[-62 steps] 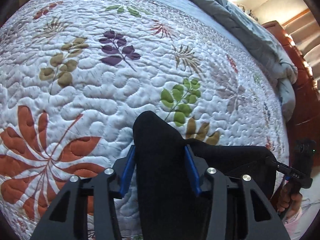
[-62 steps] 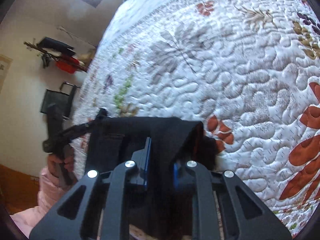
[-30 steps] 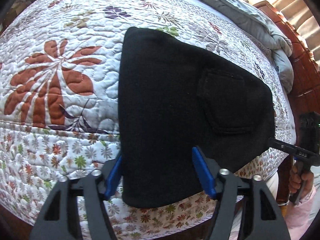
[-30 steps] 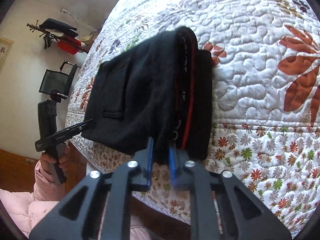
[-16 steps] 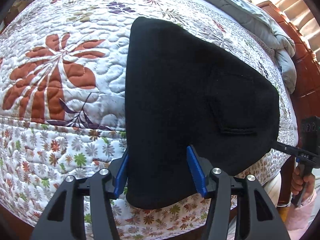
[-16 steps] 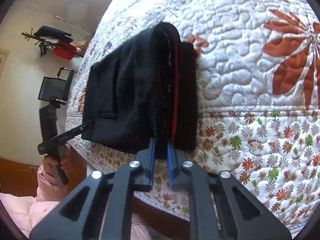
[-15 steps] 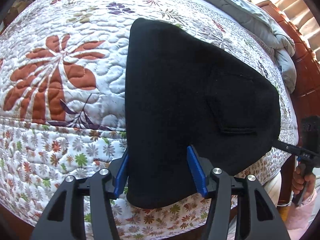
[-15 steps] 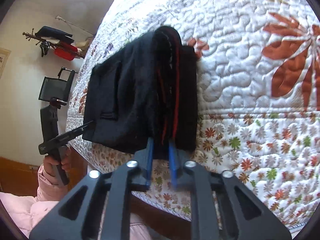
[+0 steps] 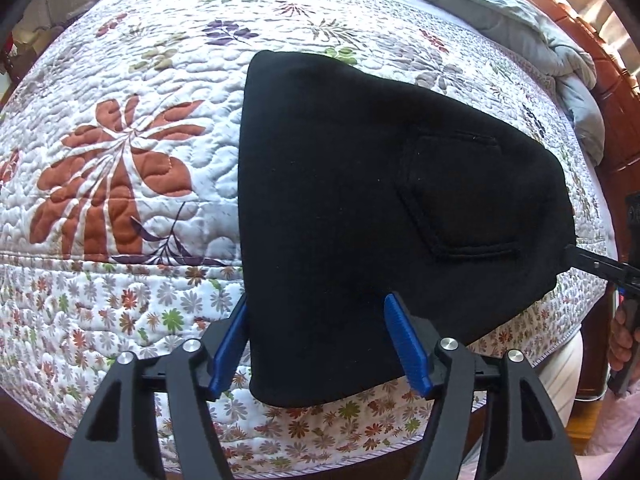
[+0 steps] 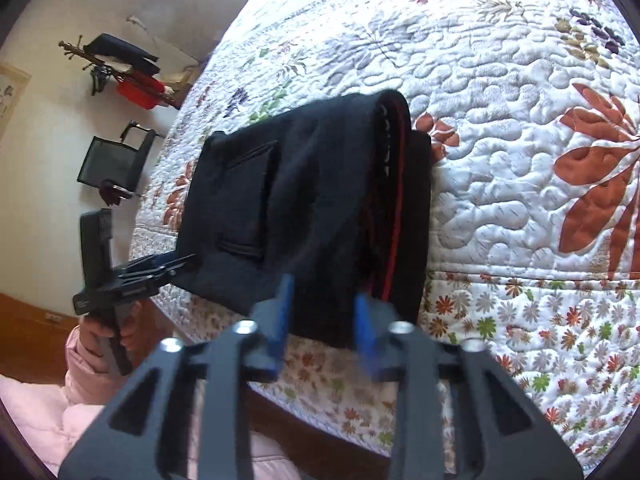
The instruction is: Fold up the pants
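Observation:
The black pants (image 9: pixel 360 200) lie folded into a thick bundle on the quilt at the bed's near edge, back pocket up, with part hanging over the side. They also show in the right wrist view (image 10: pixel 304 208), with a red inner trim along the fold. My left gripper (image 9: pixel 316 340) is open, its blue pads either side of the bundle's near end. My right gripper (image 10: pixel 322 316) is open just at the bundle's hanging edge. Each gripper shows in the other's view, beside the bundle's end.
The floral quilted bedspread (image 9: pixel 120 120) covers the bed. A grey duvet (image 9: pixel 540 28) is bunched at the far side by a wooden headboard (image 9: pixel 616 92). A coat rack (image 10: pixel 120 68) and a black chair (image 10: pixel 112 160) stand by the wall.
The bundle was pulled back to the bed's edge. My right gripper, shut on the pants half a second ago, has opened. My left gripper has stayed open around the bundle.

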